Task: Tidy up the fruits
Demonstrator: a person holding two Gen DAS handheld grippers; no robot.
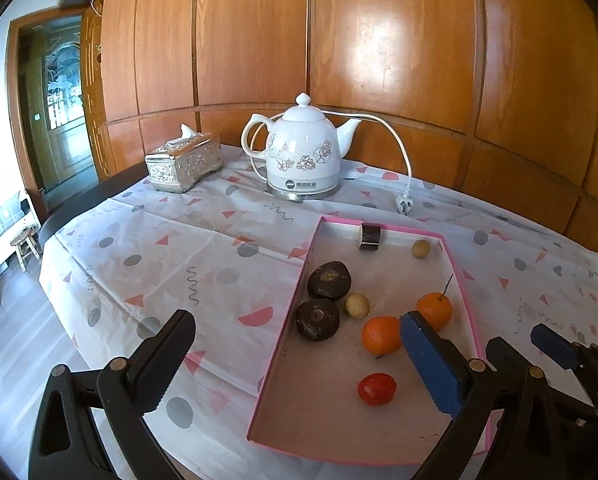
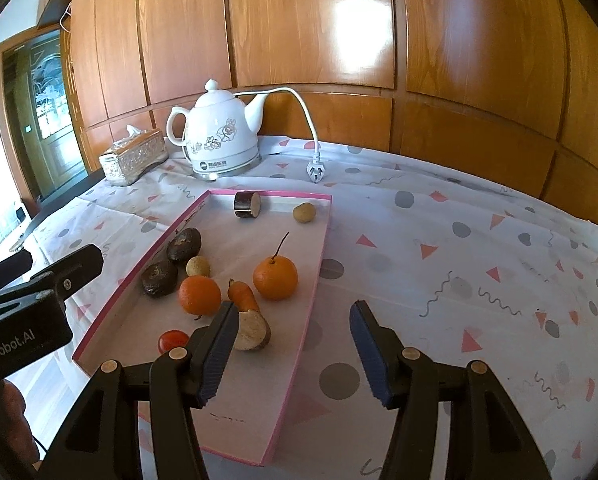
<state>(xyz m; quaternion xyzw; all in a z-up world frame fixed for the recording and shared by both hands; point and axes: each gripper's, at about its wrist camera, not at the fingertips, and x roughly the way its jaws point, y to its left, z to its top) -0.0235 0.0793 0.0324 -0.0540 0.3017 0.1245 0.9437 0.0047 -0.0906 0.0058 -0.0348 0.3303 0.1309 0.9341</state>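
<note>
Wood panelling [image 1: 399, 40], glossy and orange-brown, fills the wall behind a desk [image 1: 139, 248] covered with a white cloth printed with pink triangles and grey dots. At the far edge stand a white ceramic kettle [image 1: 301, 152], its spout to the right and its unplugged cord [image 1: 403, 200] lying on the cloth, and a silver tissue box [image 1: 185, 162]. A glazed door [image 1: 59, 104] opens at the left.

The fruits lie in a shallow pink-rimmed tray [image 2: 323, 240] whose long axis runs away from the cameras toward the kettle. Inside are two oranges [image 2: 275, 276], the right one's stem upright, two dark round fruits [image 1: 329, 280], two small pale ones [image 1: 357, 306], a red tomato [image 1: 377, 389] nearest, and a dark cut piece [image 2: 247, 205] at the far rim.

Only the right wrist view shows a small carrot [image 2: 243, 296], tip pointing away, and a pale cut chunk [image 2: 253, 330] just beside it; the left view hides them behind a blue pad.

The left claw [image 1: 299, 364] stands fully apart over the tray's left rim, holding nothing. The right claw [image 2: 291, 344] is about half open over the right rim, empty.
</note>
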